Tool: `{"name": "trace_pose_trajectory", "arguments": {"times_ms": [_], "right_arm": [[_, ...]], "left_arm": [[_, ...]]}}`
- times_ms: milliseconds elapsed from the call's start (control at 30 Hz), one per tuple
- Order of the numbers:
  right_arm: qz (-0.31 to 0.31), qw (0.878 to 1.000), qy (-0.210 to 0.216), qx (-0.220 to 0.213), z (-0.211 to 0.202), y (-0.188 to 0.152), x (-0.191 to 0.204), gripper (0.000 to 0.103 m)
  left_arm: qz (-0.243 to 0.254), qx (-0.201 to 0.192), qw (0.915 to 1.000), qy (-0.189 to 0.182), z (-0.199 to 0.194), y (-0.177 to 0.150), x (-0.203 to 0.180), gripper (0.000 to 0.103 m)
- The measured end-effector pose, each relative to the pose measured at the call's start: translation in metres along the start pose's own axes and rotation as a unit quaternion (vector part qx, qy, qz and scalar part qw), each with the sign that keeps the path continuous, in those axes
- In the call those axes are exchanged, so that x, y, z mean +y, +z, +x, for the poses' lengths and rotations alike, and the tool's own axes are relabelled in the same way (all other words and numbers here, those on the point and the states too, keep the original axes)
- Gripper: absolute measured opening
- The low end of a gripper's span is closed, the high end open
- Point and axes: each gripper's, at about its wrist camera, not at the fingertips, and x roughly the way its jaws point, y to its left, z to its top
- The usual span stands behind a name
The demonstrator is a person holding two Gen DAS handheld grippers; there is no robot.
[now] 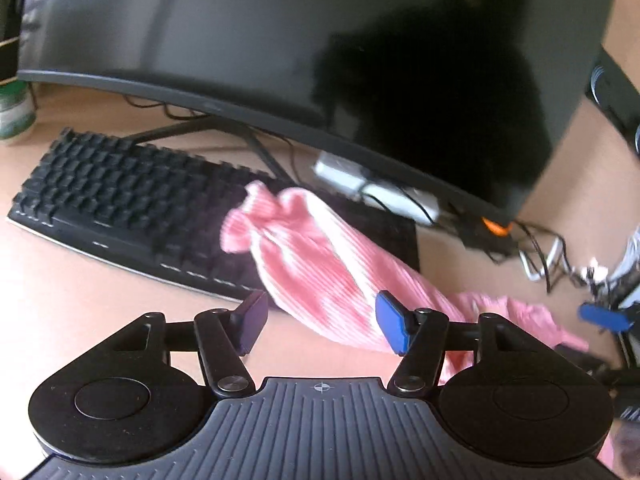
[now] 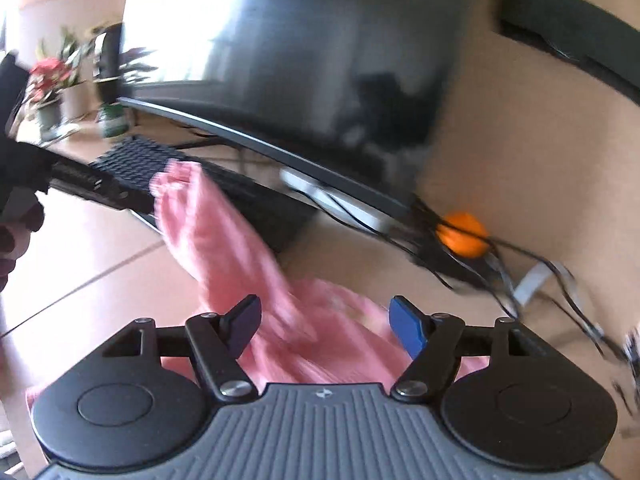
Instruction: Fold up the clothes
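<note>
A pink ribbed garment lies on the desk, one sleeve stretched up over the keyboard, its cuff bunched. My left gripper is open and empty just above the sleeve, its jaws wide apart. In the right wrist view the same garment runs from the keyboard down under my right gripper, which is open and empty over the crumpled body of the cloth. The right gripper's blue finger shows at the right edge of the left wrist view. Both views are blurred.
A black keyboard lies on the tan desk under a large curved monitor. Cables, a white adapter and an orange ball sit at the right. A green can and plants stand far left.
</note>
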Motion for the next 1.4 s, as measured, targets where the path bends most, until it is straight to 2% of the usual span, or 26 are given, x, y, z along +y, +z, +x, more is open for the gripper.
{"name": "trace_pose_trajectory", "arguments": {"times_ms": [33, 67, 100, 200, 233, 333, 400, 500, 567, 600, 633, 667, 733, 767, 800, 900, 967, 1033, 1100, 1167, 1233, 1300, 1333, 1367, 1400], "right_arm": [[-0.01, 1.0, 0.008, -0.001, 0.008, 0.005, 0.012, 0.06], [-0.021, 1.0, 0.016, 0.004, 0.016, 0.009, 0.022, 0.041], [-0.031, 0.999, 0.021, 0.008, 0.021, 0.012, 0.031, 0.037], [-0.066, 0.998, 0.019, -0.001, 0.036, 0.013, 0.059, 0.037], [-0.075, 0.997, 0.014, -0.004, 0.041, 0.014, 0.066, 0.039], [-0.098, 0.995, -0.003, -0.016, 0.057, 0.019, 0.081, 0.05], [-0.095, 0.995, -0.009, -0.02, 0.071, 0.022, 0.085, 0.057], [-0.081, 0.996, -0.01, -0.02, 0.092, 0.026, 0.086, 0.059], [-0.08, 0.997, -0.007, -0.017, 0.106, 0.025, 0.089, 0.059], [-0.081, 0.997, -0.004, -0.014, 0.112, 0.024, 0.09, 0.054], [-0.082, 0.997, 0.0, -0.01, 0.117, 0.024, 0.091, 0.045], [-0.08, 0.997, 0.001, -0.009, 0.118, 0.023, 0.09, 0.027], [-0.072, 0.997, -0.001, -0.011, 0.118, 0.022, 0.087, 0.018], [-0.064, 0.998, 0.001, -0.013, 0.115, 0.023, 0.084, 0.009], [-0.055, 0.998, 0.004, -0.015, 0.111, 0.024, 0.08, 0.007], [-0.032, 0.999, 0.002, -0.036, 0.092, 0.029, 0.071, 0.006], [-0.015, 0.998, -0.003, -0.053, 0.075, 0.03, 0.062, 0.006], [0.006, 0.997, -0.014, -0.074, 0.051, 0.029, 0.049, 0.006], [0.045, 0.995, -0.026, -0.085, 0.025, 0.02, 0.03, 0.006], [0.083, 0.992, -0.032, -0.091, -0.001, 0.007, 0.01, 0.006], [0.105, 0.991, -0.029, -0.075, -0.023, -0.013, -0.007, 0.006], [0.116, 0.991, -0.029, -0.052, -0.039, -0.036, -0.022, 0.015], [0.121, 0.991, -0.034, -0.039, -0.047, -0.048, -0.03, 0.019], [0.129, 0.99, -0.041, -0.028, -0.056, -0.06, -0.04, 0.031], [0.138, 0.989, -0.049, -0.019, -0.065, -0.071, -0.049, 0.04]], "left_arm": [[-0.002, -0.002, 1.0, 0.0, 0.0, 0.003, 0.003, 0.064], [-0.003, -0.003, 1.0, 0.001, 0.001, 0.005, 0.006, 0.064], [-0.004, -0.004, 1.0, 0.004, 0.003, 0.006, 0.008, 0.064], [-0.01, -0.002, 0.9999, 0.013, 0.013, 0.01, 0.014, 0.065], [-0.01, 0.001, 0.9998, 0.014, 0.018, 0.012, 0.016, 0.069], [-0.015, 0.009, 0.9997, 0.018, 0.037, 0.018, 0.024, 0.077], [-0.026, 0.011, 0.9993, 0.023, 0.049, 0.024, 0.027, 0.078], [-0.031, 0.003, 0.9989, 0.036, 0.063, 0.028, 0.027, 0.083], [-0.011, -0.01, 0.9989, 0.045, 0.069, 0.027, 0.021, 0.084], [0.0, -0.016, 0.9986, 0.051, 0.072, 0.026, 0.017, 0.081], [0.011, -0.023, 0.9981, 0.056, 0.074, 0.025, 0.013, 0.073], [0.022, -0.03, 0.9975, 0.06, 0.074, 0.024, 0.009, 0.065], [0.04, -0.038, 0.9965, 0.063, 0.075, 0.023, 0.002, 0.027], [0.047, -0.04, 0.9964, 0.059, 0.074, 0.023, -0.002, 0.022], [0.053, -0.042, 0.9964, 0.051, 0.072, 0.023, -0.005, 0.019], [0.086, -0.063, 0.994, 0.026, 0.052, 0.028, -0.025, 0.016], [0.103, -0.082, 0.9913, -0.006, 0.027, 0.034, -0.046, 0.016], [0.127, -0.102, 0.9856, -0.044, 0.0, 0.039, -0.072, 0.016], [0.165, -0.115, 0.9752, -0.093, -0.024, 0.037, -0.108, 0.016], [0.199, -0.112, 0.9638, -0.137, -0.034, 0.028, -0.141, 0.016], [0.246, -0.091, 0.948, -0.181, -0.032, 0.009, -0.18, 0.026], [0.278, -0.066, 0.9351, -0.21, -0.027, -0.011, -0.205, 0.031], [0.286, -0.06, 0.9322, -0.214, -0.027, -0.017, -0.208, 0.041], [0.294, -0.055, 0.9291, -0.218, -0.028, -0.023, -0.212, 0.047], [0.301, -0.048, 0.9271, -0.218, -0.028, -0.03, -0.214, 0.058]]}}
